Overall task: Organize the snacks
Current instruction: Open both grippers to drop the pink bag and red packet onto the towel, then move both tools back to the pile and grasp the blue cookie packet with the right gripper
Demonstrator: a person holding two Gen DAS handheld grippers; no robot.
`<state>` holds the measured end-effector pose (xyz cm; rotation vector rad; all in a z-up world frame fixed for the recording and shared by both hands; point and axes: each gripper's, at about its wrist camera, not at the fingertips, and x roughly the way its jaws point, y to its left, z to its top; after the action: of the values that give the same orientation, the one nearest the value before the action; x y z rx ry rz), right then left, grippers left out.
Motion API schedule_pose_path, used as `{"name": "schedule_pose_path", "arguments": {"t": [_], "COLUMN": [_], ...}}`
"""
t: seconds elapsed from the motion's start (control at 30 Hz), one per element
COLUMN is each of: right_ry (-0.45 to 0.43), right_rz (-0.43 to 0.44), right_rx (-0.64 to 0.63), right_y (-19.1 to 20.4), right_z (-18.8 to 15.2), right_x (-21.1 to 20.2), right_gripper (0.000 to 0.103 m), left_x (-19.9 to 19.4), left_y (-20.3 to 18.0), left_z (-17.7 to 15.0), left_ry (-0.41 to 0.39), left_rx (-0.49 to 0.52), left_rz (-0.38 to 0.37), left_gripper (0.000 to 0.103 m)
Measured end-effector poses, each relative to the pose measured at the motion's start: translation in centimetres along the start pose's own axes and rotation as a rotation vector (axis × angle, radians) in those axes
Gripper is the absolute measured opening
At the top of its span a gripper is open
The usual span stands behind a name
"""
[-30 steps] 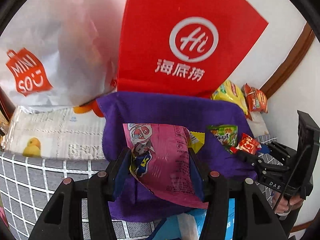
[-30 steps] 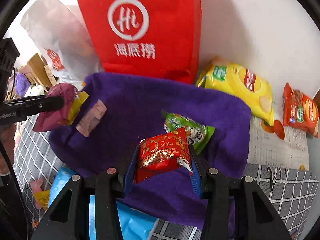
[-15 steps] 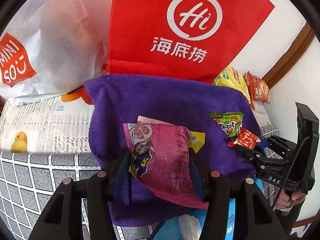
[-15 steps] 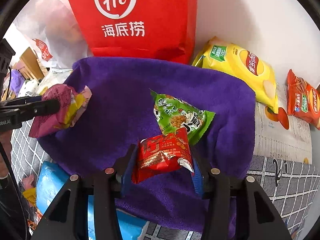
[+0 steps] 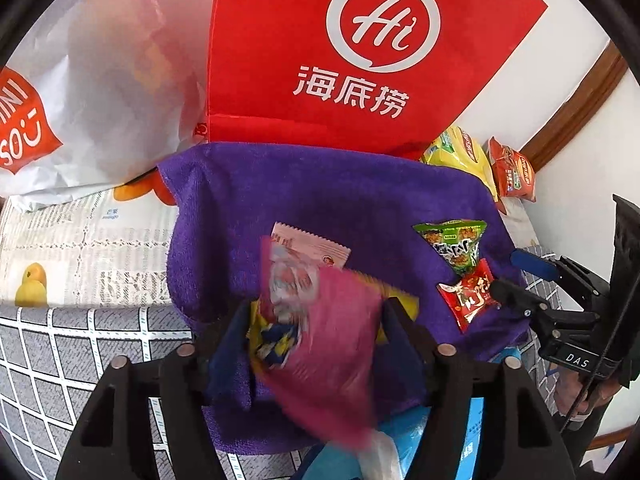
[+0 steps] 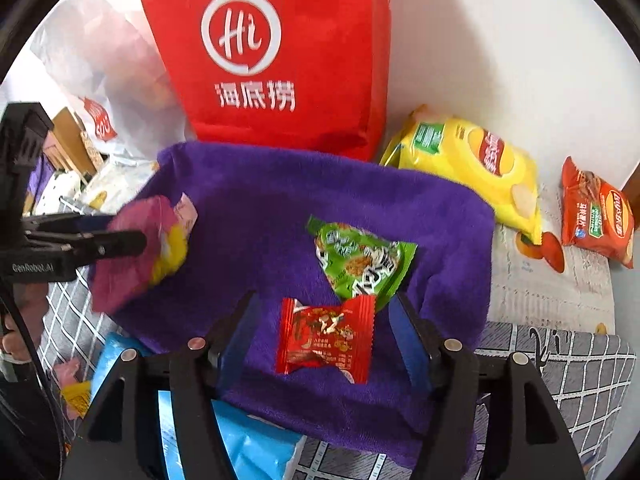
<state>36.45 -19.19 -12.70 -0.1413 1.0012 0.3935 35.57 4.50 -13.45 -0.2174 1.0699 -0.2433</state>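
As both tongs' jaws open, left gripper (image 5: 316,344) drops blurred pink foil pkt (image 5: 332,340), right gripper (image 6: 324,340) frees small red foil pkt (image 6: 326,338) onto purple fleece cloth (image 6: 256,200); yellow chip bag (image 6: 468,164) etc. still left.

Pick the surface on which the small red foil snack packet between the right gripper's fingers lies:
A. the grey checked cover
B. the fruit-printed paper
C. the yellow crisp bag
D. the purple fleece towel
D: the small red foil snack packet lies flat on the purple fleece towel, just below the green snack packet.
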Motion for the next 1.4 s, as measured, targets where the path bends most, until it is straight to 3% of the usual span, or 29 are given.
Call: {"name": "schedule_pose_path", "arguments": {"t": [0.3,0.63,0.93,1.03,1.4], "right_ry": [-0.099,-0.188,-0.167,-0.157,-0.134], "right_rz": [-0.027,-0.050,-0.008,-0.021,0.000], "right_rx": [0.025,0.038,0.091,0.088,0.084], "right_y": [0.2,1.5,3.1,3.9,6.9], "right_z": [0.5,-0.3,-3.8,-5.4,-12.6], "right_x": [-2.2,-5.5,-7.8,-8.8,-11.5], "right_gripper": [0.066,0.066,0.066,0.060,0.058], "left_x": [-0.8,-4.5,-8.3,-9.8,-13.5], "left_y": [-0.7,-0.9,-1.4,-1.3,-0.8], "left_z": [-0.1,-0.7,-3.5,-4.5,-9.1], "left_ry": [-0.012,-0.063,-0.112,-0.138,-0.169], "left_rx": [0.022,0.028,0.037,0.030,0.003], "left_rz": [0.024,0.040,0.043,0.037,0.036], "left_gripper": [0.072,0.077,0.077,0.077,0.077]}}
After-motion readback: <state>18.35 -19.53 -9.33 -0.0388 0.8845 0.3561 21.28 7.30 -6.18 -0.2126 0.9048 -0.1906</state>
